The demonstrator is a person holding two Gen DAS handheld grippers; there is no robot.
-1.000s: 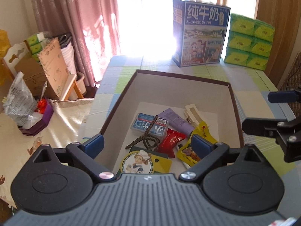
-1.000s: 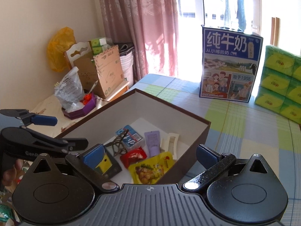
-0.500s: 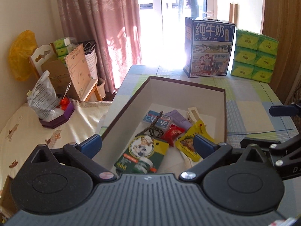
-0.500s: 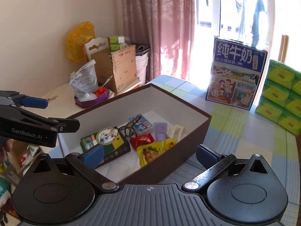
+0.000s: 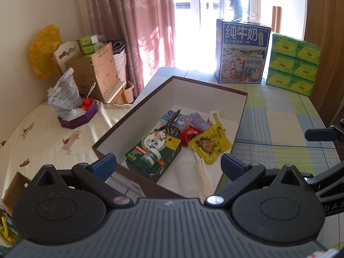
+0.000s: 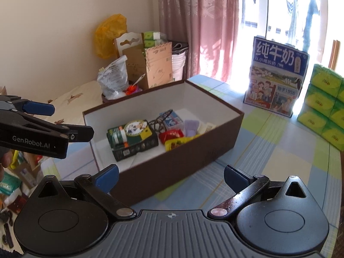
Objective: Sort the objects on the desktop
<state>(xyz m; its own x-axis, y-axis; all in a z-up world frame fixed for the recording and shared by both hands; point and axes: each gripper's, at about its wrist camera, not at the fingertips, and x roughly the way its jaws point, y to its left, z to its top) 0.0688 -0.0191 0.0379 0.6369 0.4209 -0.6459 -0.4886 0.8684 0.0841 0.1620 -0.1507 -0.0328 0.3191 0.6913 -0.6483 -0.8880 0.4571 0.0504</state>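
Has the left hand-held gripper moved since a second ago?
Yes. The left hand-held gripper has backed away from the brown box: its fingertips were over the box's contents, now at its near edge.

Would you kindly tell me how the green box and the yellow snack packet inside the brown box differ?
The green box is a rigid, blocky carton; the yellow snack packet is a soft, flat pouch. The green box lies nearest the camera, the packet further right. Both rest inside the brown box, untouched by either gripper.
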